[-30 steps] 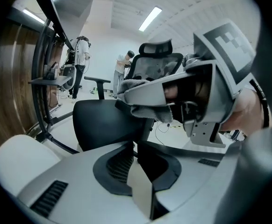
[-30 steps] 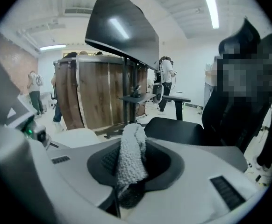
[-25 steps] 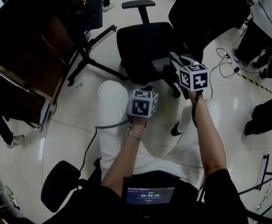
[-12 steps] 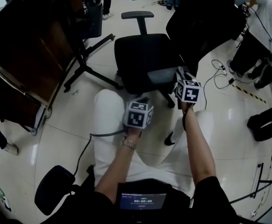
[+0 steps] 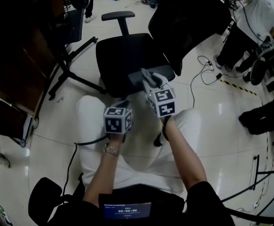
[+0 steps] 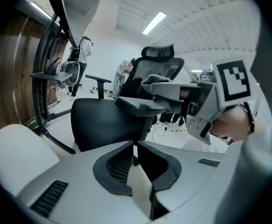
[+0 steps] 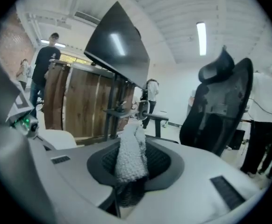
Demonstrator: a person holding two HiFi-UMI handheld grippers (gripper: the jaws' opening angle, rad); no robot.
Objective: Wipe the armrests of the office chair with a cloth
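You are pinching the cloth (image 7: 131, 157) in the right gripper (image 5: 151, 79), its fingers closed on the white, nubby fabric, which is sticking up between them. That gripper is sitting over the office chair (image 5: 123, 51)'s near armrest (image 6: 138, 105), the grey pad closest to your knees. From the left gripper view the cloth end is hanging just above the pad, and I cannot tell whether it is actually touching. The left gripper (image 6: 135, 148) is waiting lower and beside it, fingers closed on nothing, pointing at the chair seat.

Judging by this, you are working on the first armrest at most. The pad is showing no mark that tells how much of it is wiped. The far armrest (image 5: 121, 15), on the other side of the seat, is standing well apart from both grippers, so that one is probably waiting for its turn.
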